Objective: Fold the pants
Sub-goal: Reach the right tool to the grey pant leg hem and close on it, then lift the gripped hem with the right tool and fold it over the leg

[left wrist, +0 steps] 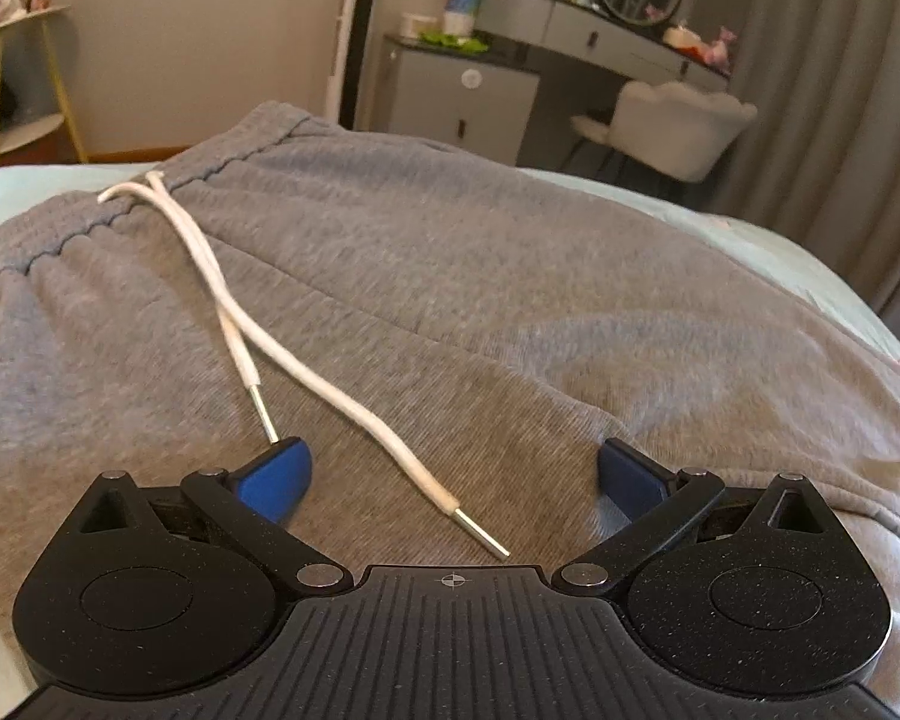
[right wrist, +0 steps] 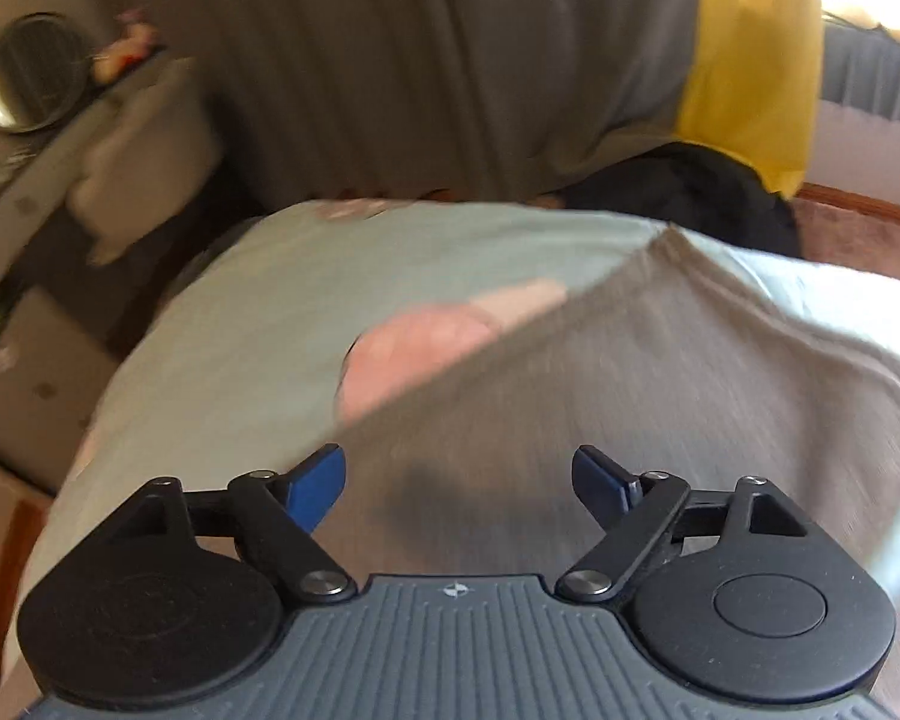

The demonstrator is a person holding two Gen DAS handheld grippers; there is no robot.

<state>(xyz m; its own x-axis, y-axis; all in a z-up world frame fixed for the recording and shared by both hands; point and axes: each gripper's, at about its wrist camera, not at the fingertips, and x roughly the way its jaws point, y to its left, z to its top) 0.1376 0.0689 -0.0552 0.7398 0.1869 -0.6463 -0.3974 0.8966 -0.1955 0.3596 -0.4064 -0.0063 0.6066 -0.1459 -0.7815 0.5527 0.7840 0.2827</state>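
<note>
Grey sweatpants (left wrist: 510, 276) lie spread on a bed with a pale green sheet (left wrist: 780, 240). Their gathered waistband (left wrist: 120, 222) is at the far left. A white drawstring (left wrist: 222, 294) with metal tips trails from it toward my left gripper (left wrist: 450, 456). That gripper is open just above the fabric, and one cord tip (left wrist: 486, 540) lies between its blue fingers. In the blurred right wrist view, my right gripper (right wrist: 459, 459) is open over another part of the pants (right wrist: 660, 372), near their edge on the sheet (right wrist: 240, 312). Nothing is held.
Beyond the bed stand a grey dressing table with a round mirror (left wrist: 600, 36), a white chair (left wrist: 672, 120) and a grey curtain (left wrist: 840, 90). A gold side table (left wrist: 24, 60) is at the far left. A yellow cloth (right wrist: 750, 60) and a dark heap (right wrist: 690, 198) lie past the bed's end.
</note>
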